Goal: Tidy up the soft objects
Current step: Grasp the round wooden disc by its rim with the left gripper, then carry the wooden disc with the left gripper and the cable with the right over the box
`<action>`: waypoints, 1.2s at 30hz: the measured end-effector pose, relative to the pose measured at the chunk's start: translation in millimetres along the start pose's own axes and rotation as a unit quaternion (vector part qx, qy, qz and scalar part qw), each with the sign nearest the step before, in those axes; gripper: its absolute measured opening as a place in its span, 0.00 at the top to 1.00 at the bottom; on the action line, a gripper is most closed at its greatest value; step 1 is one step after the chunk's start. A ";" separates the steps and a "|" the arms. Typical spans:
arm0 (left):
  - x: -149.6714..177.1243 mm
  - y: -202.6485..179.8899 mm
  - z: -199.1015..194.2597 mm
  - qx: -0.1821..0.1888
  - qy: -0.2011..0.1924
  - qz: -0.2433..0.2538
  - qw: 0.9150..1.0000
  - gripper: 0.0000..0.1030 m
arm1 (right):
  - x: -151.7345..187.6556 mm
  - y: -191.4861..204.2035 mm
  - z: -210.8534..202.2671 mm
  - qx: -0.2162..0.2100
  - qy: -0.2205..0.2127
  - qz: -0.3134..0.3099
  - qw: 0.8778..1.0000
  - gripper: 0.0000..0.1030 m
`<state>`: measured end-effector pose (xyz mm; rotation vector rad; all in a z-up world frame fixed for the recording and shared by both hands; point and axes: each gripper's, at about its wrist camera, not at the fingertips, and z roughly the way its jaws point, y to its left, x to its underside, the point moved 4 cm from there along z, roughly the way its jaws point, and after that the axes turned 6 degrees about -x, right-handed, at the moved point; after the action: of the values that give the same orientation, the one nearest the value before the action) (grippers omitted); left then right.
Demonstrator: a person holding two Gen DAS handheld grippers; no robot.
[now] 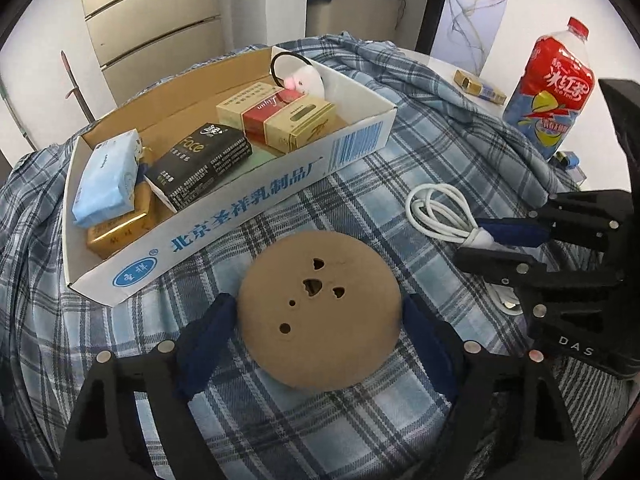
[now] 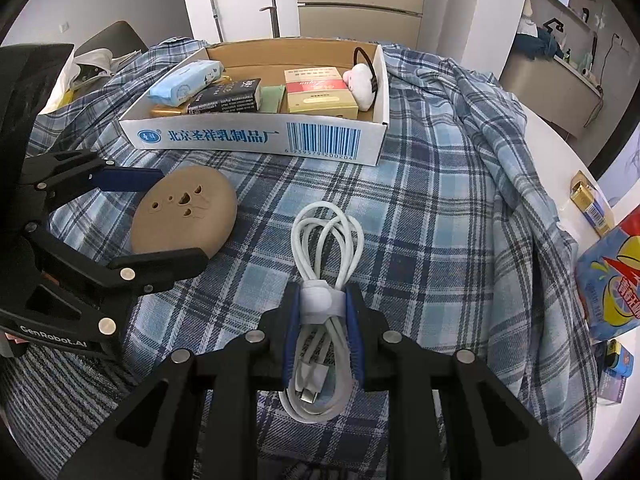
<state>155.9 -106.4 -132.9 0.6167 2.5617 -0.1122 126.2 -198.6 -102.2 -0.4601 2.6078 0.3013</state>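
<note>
A round tan soft pad with small holes lies flat on the plaid cloth. My left gripper straddles it, its blue pads right at the rim on both sides; the pad does not look squeezed. My right gripper is shut on a coiled white cable at its white strap, resting on the cloth. Behind stands a white cardboard tray holding a blue tissue pack, several boxes and a white plush toy.
A plaid blue cloth covers the round table, bunched at the far right. A red-labelled drink bottle and a small gold box stand on the bare table edge at the right.
</note>
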 end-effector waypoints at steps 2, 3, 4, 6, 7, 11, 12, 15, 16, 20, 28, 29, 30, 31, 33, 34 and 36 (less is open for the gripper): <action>0.1 -2.8 2.9 -0.011 0.002 0.008 1.000 0.16 | 0.1 -0.2 0.1 0.000 0.000 0.000 1.000 0.79; -0.1 -4.4 3.5 -0.015 0.003 0.013 1.000 0.16 | -0.1 -0.5 0.3 0.000 0.000 0.000 1.000 0.79; -0.2 -6.6 3.7 -0.016 0.002 0.016 1.000 0.16 | 0.0 -0.5 0.3 0.000 0.000 0.000 1.000 0.79; -0.2 -6.2 3.0 -0.016 -0.001 0.015 1.000 0.19 | -0.1 -0.5 0.4 0.000 0.000 0.000 1.000 0.79; -0.8 -7.6 2.8 -0.015 -0.004 0.014 1.000 0.21 | -0.2 -0.5 0.4 0.000 0.000 0.000 1.000 0.79; -1.5 -5.8 -16.4 -0.020 -0.057 0.009 0.998 0.25 | -0.3 -1.0 0.5 -0.001 0.000 0.000 1.000 0.79; -2.2 -5.4 -25.9 -0.022 -0.082 0.007 0.996 0.25 | -0.3 -1.0 0.5 -0.001 -0.001 0.001 1.000 0.79; -0.6 -5.4 -50.5 -0.032 -0.148 0.004 0.988 0.25 | 0.2 0.3 -0.9 0.003 -0.003 -0.004 1.000 0.79; 0.6 -5.5 -61.3 -0.039 -0.176 0.003 0.984 0.25 | 0.2 1.5 -1.6 0.001 -0.005 -0.007 1.000 0.79; 5.2 -5.2 -87.7 -0.060 -0.245 -0.003 0.968 0.25 | -0.9 0.4 -11.7 -0.004 -0.034 -0.005 0.999 0.79; 4.1 1.8 -135.3 -0.107 -0.324 -0.015 0.940 0.24 | -7.3 6.9 -57.1 0.010 -0.143 -0.023 0.989 0.79; 0.0 1.6 -141.7 -0.113 -0.330 -0.016 0.937 0.24 | -9.6 9.4 -65.7 0.016 -0.159 -0.031 0.987 0.79; -2.4 3.3 -147.8 -0.118 -0.334 -0.021 0.935 0.24 | -13.0 10.0 -73.7 0.022 -0.172 -0.031 0.984 0.79; -5.8 5.1 -155.3 -0.121 -0.339 -0.028 0.933 0.24 | -16.3 9.8 -80.3 0.022 -0.183 -0.024 0.983 0.79; -16.4 10.4 -166.5 -0.134 -0.338 -0.044 0.930 0.24 | -26.9 12.7 -92.0 0.011 -0.189 -0.018 0.982 0.79; -23.6 15.2 -174.1 -0.144 -0.342 -0.053 0.927 0.24 | -32.5 14.2 -95.7 0.010 -0.189 -0.019 0.982 0.79; -31.9 19.8 -187.4 -0.162 -0.357 -0.068 0.917 0.24 | -46.3 15.6 -104.7 0.013 -0.200 -0.018 0.980 0.79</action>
<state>105.0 -66.0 46.8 0.2047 1.8456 0.0390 115.9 -202.0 12.8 -0.3915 2.2074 0.3103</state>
